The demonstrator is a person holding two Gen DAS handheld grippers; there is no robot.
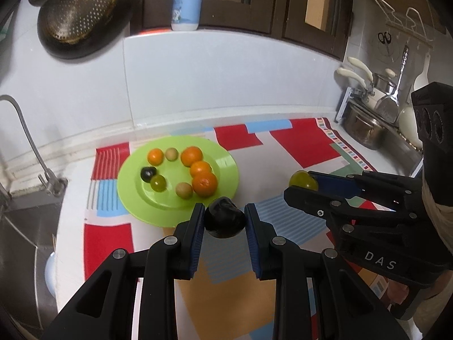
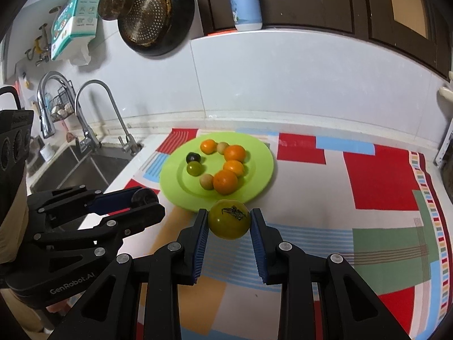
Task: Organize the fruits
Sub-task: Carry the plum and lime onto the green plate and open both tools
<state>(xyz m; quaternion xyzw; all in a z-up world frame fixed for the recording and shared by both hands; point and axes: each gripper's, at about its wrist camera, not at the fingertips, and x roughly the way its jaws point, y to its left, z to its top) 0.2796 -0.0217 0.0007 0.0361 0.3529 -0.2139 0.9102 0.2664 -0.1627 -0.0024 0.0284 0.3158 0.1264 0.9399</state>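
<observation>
1. The left gripper (image 1: 225,219) is clamped on a dark, near-black fruit (image 1: 224,217), pinched across its middle by the blue pads and held just short of the near rim of the lime-green plate (image 1: 226,167).
2. The right gripper (image 2: 229,221) is clamped on a round green fruit (image 2: 228,219) bearing a black scribble-like mark, also poised at the plate's near edge. From the left wrist view its fruit shows as a green ball at the tips of the fingers (image 1: 325,185).
3. Both fruits appear lifted clear of the patterned cloth (image 2: 379,181) that covers the tabletop, a carrying hold that suggests each is bound for the plate.
4. The plate already carries eight fruits in a loose ring: four orange fruits, the largest (image 2: 225,182) nearest the grippers; two small pale tan ones; one small green one (image 2: 194,168); and one small dark one (image 2: 193,157) touching it.
5. The green and dark pieces on the plate sit side by side on its left, so the held pair would likely join their own colours there.
6. A steel sink (image 2: 79,164) with its tap lies to the left of the cloth.
</observation>
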